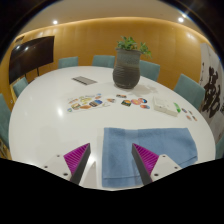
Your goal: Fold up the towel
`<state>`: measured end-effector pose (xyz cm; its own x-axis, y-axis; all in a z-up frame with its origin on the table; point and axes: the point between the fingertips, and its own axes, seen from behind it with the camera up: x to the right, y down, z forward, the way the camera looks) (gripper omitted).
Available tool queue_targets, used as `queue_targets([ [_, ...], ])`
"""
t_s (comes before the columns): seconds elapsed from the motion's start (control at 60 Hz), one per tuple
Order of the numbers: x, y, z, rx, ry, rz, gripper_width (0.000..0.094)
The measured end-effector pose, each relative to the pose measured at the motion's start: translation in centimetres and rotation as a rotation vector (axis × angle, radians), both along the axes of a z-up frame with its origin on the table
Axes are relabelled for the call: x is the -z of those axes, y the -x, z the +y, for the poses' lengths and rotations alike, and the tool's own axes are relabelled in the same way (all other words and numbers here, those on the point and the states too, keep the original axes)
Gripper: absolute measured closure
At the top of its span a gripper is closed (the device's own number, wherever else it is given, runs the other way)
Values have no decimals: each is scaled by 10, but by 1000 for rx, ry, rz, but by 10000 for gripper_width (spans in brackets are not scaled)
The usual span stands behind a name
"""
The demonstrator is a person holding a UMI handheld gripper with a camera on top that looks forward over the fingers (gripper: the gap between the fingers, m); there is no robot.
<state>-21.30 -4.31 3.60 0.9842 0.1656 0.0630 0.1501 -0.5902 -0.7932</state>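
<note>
A light blue towel (148,150) lies flat on the white round table (50,120), just ahead of my fingers and a little to the right, with its near left corner between them. My gripper (112,160) is open, its two magenta pads (77,155) spread wide above the table's near part. Nothing is held between the fingers.
A dark pot with a green plant (127,65) stands at the table's far side. Cards and small items (95,101) lie scattered at mid-table, a dark tablet (84,80) lies beyond them. Blue chairs (188,88) ring the table. A screen (32,55) hangs on the left wall.
</note>
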Motion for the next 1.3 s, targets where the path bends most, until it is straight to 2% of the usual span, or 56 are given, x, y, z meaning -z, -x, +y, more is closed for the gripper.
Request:
queue_targets([
  [0.133,47,-4,22,-8,60,-18,108],
  [0.167,42,-3,29,-12,23,-2,210],
  [0.183,44,-5,30,-13,24,-12,308],
  [0.2,44,-6,32,-18,13,-22,351],
  [0.3,44,-9,37,-50,-28,-83,768],
  [0.35,44,-9,38,-65,-40,-123,813],
  [0.433,45,-8,37,-66,-14,-121,847],
  [0.567,33,18,26,-38,81,111,861],
  [0.65,-2,51,11,-59,116,326,862],
  [0.767,-77,84,-1,-98,128,606,861],
  [0.883,-123,69,1,-97,125,765,862],
  [1.0,-107,17,15,-20,127,736,862],
  [1.067,-77,-21,21,47,152,675,847],
  [1.117,-55,-50,24,97,160,626,791],
  [1.15,-43,-66,24,120,171,596,717],
  [1.217,-28,-105,22,172,177,527,421],
  [1.25,-27,-125,22,195,158,483,319],
  [1.283,-33,-140,20,207,134,442,85],
  [1.3,-36,-147,19,209,123,422,49],
])
